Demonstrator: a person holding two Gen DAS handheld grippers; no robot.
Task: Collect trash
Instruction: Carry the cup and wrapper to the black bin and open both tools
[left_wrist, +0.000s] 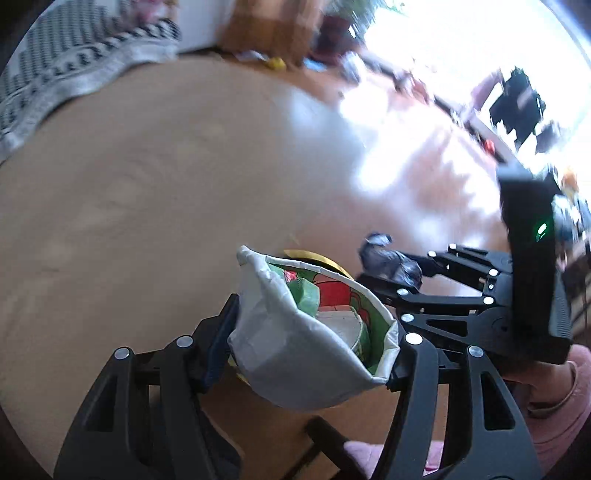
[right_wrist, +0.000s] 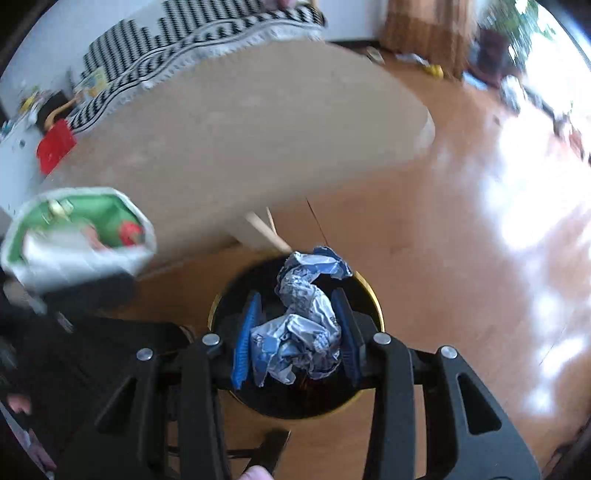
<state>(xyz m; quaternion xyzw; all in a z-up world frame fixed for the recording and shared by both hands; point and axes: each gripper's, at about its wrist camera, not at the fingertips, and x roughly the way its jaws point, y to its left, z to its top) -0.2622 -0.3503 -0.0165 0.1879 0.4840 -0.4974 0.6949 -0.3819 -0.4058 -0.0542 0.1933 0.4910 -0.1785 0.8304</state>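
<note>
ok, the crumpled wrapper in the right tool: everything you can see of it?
The crumpled wrapper looks like thin foil or plastic film, silvery white with blue print, wadded into a twisted lump. It is pinched between the right tool's blue-padded fingers, one end sticking out past them, held over the dark, gold-rimmed bin on the floor.

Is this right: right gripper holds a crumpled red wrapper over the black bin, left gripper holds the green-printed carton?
Not quite. The crumpled wrapper in the right gripper is blue and silver, not red; the right wrist view shows it between the blue pads. The rest holds: it hangs over the black bin, and the left gripper holds the green-printed carton.
</note>
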